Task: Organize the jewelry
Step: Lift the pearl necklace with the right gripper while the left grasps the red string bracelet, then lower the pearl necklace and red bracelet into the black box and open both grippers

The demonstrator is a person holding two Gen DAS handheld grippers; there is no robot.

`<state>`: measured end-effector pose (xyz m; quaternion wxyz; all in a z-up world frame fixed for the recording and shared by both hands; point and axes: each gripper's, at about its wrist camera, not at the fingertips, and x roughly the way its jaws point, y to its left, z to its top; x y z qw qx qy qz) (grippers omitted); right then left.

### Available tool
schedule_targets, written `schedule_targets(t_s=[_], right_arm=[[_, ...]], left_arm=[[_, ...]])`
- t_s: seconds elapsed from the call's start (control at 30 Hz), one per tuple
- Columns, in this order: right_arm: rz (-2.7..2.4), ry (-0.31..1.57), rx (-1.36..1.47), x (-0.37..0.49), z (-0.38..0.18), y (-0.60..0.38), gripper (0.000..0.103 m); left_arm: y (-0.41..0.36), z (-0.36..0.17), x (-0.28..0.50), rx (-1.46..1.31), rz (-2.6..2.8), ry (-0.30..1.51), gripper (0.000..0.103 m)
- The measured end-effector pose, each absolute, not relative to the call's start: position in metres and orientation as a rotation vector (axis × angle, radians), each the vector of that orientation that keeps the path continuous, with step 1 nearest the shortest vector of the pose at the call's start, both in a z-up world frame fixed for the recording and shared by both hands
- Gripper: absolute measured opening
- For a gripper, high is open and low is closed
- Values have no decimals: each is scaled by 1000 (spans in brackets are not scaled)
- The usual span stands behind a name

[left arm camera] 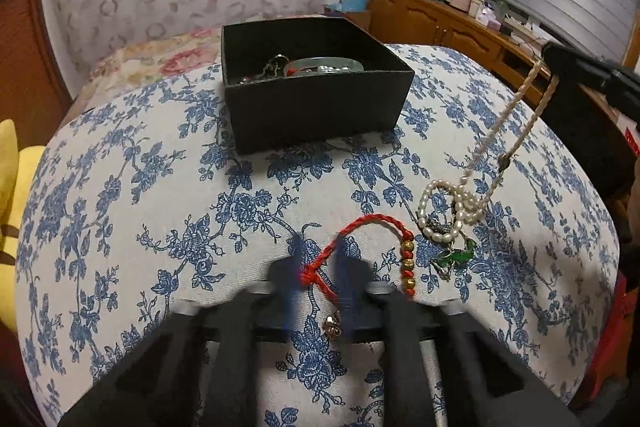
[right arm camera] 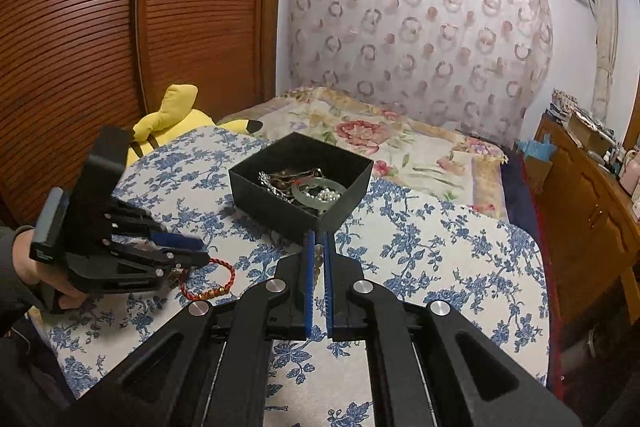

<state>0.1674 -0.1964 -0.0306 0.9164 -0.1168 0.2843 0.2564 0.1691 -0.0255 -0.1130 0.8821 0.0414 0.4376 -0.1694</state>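
Pearl necklace [left arm camera: 492,147] is hanging in a doubled strand from the right gripper [right arm camera: 319,259], upper part lifted off the cloth, lower coils lying on the blue-flowered tablecloth [left arm camera: 120,207] to the right of the black box [left arm camera: 316,99]. Right gripper's blue-padded fingers [right arm camera: 308,287] are pinching close together with pale beads of the strand showing between them, so it is grasping the necklace.

Red cord bracelet [left arm camera: 360,247] with gold beads is lying on the cloth, just left of the pearl coils. Left gripper [left arm camera: 320,263] is sitting low over it, fingers blurred; the red cord is passing between the two tips. The gap between them is narrow, but I cannot tell whether they are clamping the cord or merely straddling it. From the right wrist view, the person's left hand [right arm camera: 36,271] is gripping the handle of that tool.

A green-stone pendant [left arm camera: 460,253] is resting among the lowest pearl loops. A small bronze rose-shaped charm [left arm camera: 333,323] is lying on the cloth between the left gripper's fingers, nearer its body.

Black box is standing open, toward the far side of the table, holding a pale green bangle [right arm camera: 316,189], loose pearls and dark chains.

A yellow plush toy [right arm camera: 172,119] is lying beyond the table's left edge.
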Motion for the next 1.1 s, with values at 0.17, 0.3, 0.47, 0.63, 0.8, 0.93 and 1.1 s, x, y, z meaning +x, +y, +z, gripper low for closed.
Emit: schedule_targets(t_s=[0.17, 0.3, 0.47, 0.63, 0.8, 0.93, 1.1], right_arm=[[530, 557, -245, 164, -19, -197, 5], [533, 535, -243, 162, -11, -196, 5], [535, 508, -240, 161, 0, -193, 5], [536, 472, -246, 160, 17, -188, 5], [537, 437, -252, 163, 34, -183, 5], [539, 421, -255, 167, 44, -181, 5], [536, 398, -264, 178, 57, -174, 5]], left_arm=[[-25, -109, 169, 81, -351, 901, 1], [-20, -91, 165, 49, -355, 851, 1], [-13, -64, 161, 16, -357, 789, 1], [-10, -46, 160, 10, -350, 748, 1], [-8, -38, 161, 13, -345, 729, 1], [-7, -35, 164, 15, -338, 724, 1], [-7, -30, 170, 19, -332, 713, 1]])
